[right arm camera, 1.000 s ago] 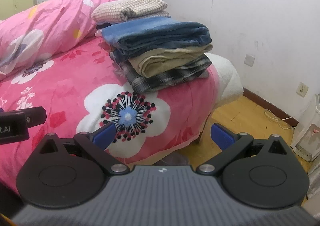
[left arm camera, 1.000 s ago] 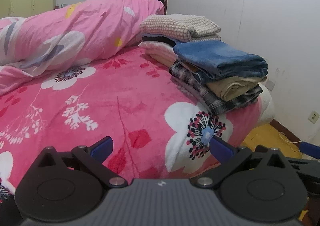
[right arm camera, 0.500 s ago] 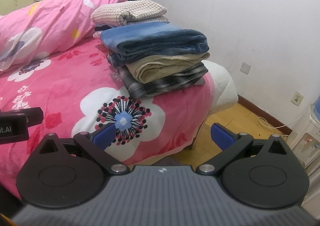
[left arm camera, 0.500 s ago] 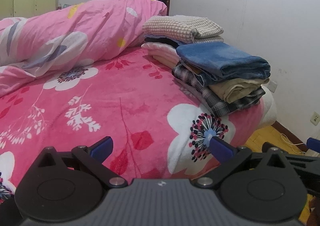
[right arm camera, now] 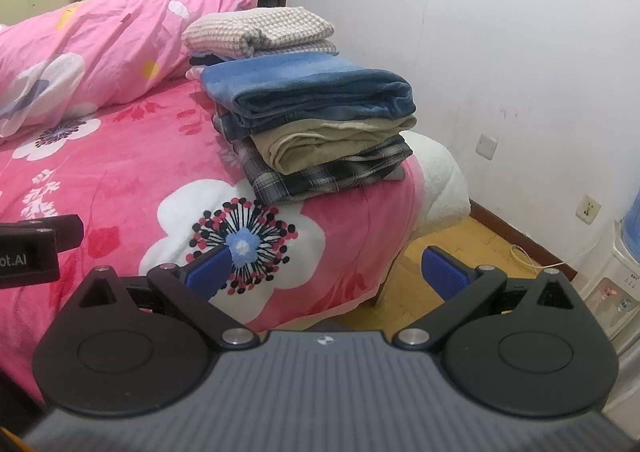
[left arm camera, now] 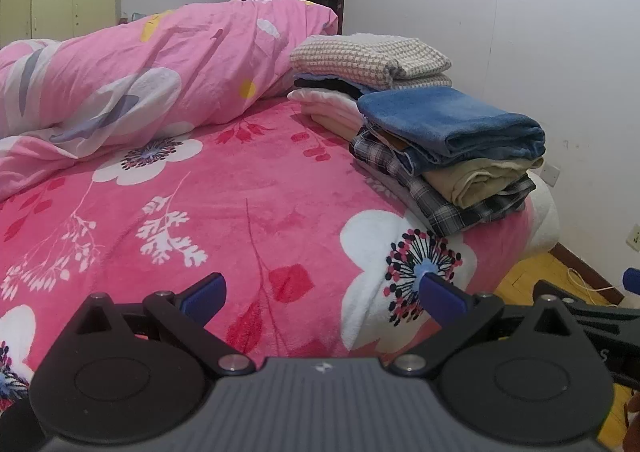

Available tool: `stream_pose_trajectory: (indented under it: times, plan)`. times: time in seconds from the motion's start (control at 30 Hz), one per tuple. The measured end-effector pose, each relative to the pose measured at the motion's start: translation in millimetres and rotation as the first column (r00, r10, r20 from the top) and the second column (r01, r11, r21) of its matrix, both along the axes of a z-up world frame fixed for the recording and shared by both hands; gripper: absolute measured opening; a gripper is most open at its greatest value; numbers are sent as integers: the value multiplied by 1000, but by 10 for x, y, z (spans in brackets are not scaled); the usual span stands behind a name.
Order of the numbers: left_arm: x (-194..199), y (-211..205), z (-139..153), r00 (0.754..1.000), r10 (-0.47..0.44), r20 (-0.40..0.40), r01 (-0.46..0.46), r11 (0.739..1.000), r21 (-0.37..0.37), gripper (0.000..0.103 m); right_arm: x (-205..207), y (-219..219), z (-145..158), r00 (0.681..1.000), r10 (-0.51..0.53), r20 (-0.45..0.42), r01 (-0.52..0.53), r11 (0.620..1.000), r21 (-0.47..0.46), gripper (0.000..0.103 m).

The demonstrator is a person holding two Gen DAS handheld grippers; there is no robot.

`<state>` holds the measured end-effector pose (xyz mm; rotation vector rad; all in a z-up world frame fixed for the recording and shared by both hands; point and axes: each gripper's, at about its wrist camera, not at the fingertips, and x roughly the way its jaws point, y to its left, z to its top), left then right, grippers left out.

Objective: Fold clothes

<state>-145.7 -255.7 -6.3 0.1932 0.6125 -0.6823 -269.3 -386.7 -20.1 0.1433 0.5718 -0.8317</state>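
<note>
Left claw (left arm camera: 322, 294): spread wide, empty, above pink floral fleece bed cover (left arm camera: 224, 204). Right claw (right arm camera: 326, 272): spread wide, empty. Stack of folded clothes (right arm camera: 316, 132): at bed corner.

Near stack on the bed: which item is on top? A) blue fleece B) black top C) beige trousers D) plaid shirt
A: the folded blue fleece lies on top, over the beige garment and the plaid shirt at the bottom.
</note>
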Motion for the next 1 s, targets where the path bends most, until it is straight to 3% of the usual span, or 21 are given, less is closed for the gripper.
stream_pose_trajectory:
  times: [1.0]
  plan:
    - [-21,0,-10,1000,-1,-5,1,1000,-2,103,-16,38,-11,1000,4,-9,-5,1000,-9,102]
